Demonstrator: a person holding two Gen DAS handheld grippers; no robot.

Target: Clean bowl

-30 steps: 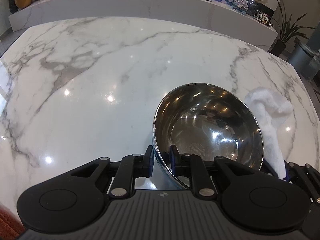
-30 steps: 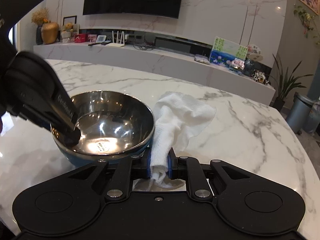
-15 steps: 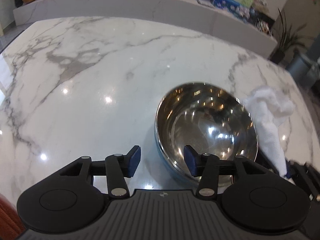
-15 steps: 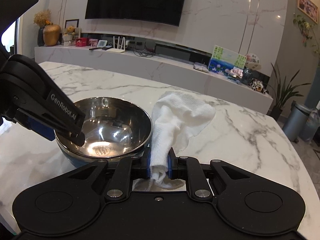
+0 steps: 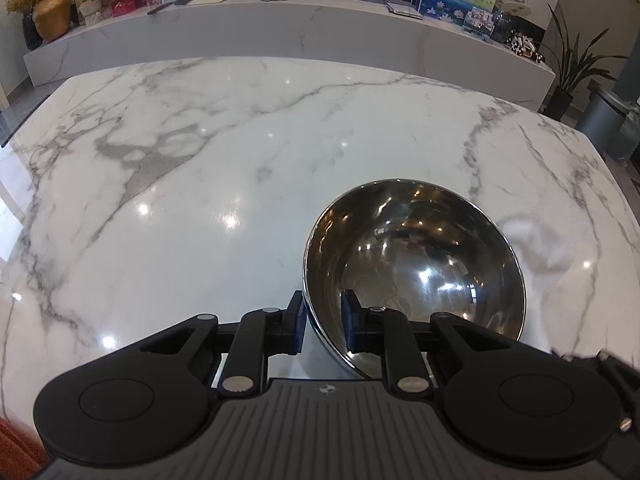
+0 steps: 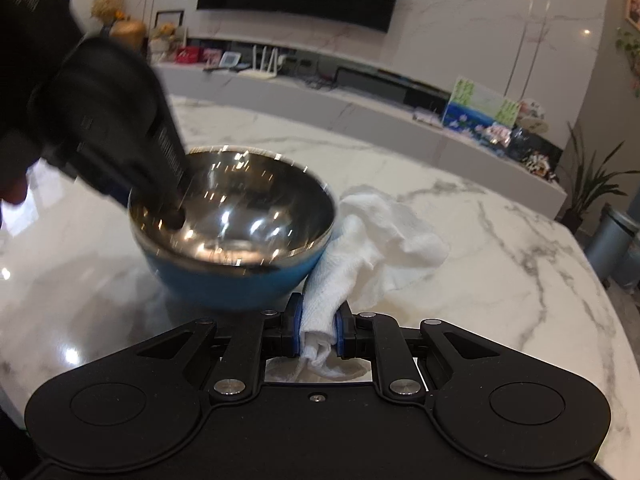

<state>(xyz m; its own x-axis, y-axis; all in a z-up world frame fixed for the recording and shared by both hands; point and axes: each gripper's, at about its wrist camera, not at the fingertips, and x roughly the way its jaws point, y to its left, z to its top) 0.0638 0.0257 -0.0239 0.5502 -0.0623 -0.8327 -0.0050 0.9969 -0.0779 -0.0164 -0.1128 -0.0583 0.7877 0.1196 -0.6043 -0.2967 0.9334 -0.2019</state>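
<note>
My left gripper [image 5: 323, 318] just closing, jaws clamped on the near rim of the steel bowl [image 5: 416, 256] with blue outside, bowl on the marble table [image 5: 224, 168], my right gripper [image 6: 317, 334] pinched tight on a white cloth [image 6: 372, 248] touching the bowl's right side

One steel bowl with a blue outside [image 6: 236, 236] and one crumpled white cloth [image 6: 376, 248] sit on one white marble worktop [image 5: 200, 208], flanked by two black tongs, the left [image 5: 323, 318] and the right [image 6: 317, 330]; beyond stands one grey bin [image 6: 614, 240].
</note>
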